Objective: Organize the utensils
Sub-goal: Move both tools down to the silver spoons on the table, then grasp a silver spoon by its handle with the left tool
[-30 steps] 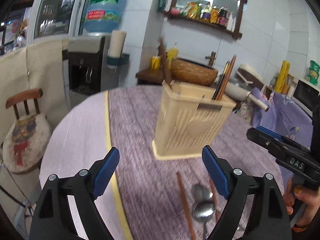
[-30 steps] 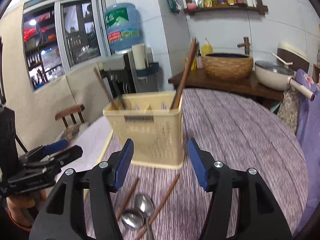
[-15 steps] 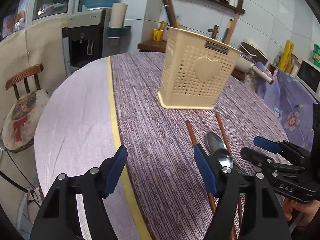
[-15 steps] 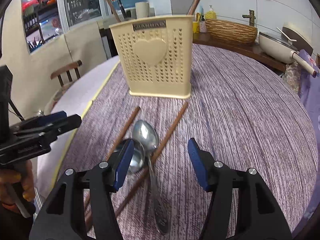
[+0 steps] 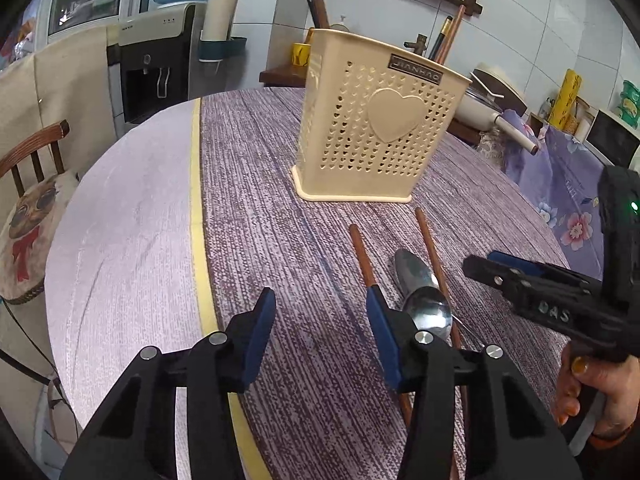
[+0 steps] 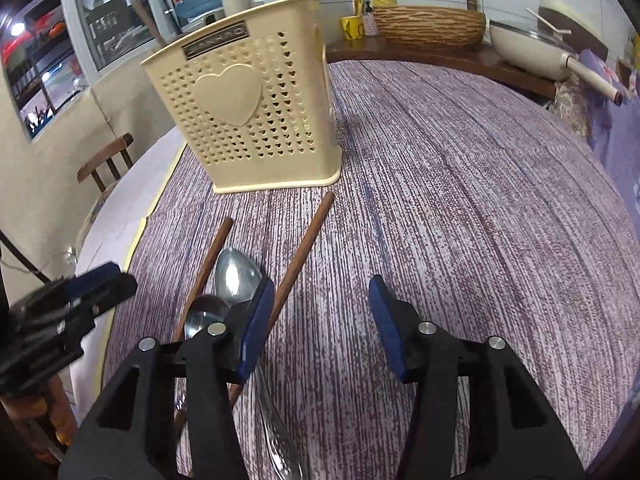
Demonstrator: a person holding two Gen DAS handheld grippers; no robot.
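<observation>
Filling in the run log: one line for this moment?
left gripper: closing, empty | right gripper: closing, empty | spoons, chopsticks: on table | holder: upright

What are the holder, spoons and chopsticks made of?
Holder: looks like cream moulded plastic, matte, with heart-shaped perforations. Spoons: polished metal, probably steel, with mirror-like glare. Chopsticks: likely wood, plain reddish-brown; lacquer can't be ruled out.

Left gripper (image 5: 320, 320) low over round table (image 5: 132, 248), jaws closing on bare cloth.

Nothing lies between the blue pads (image 5: 260, 326). Just right of them lie two wooden chopsticks (image 5: 362, 256) and two metal spoons (image 5: 420, 292), bowls overlapping. A cream perforated utensil holder (image 5: 376, 128) stands upright beyond, chopsticks already standing in it. The right gripper (image 5: 532, 284), held by a hand (image 5: 592, 388), points in from the right edge, near the spoons.
</observation>
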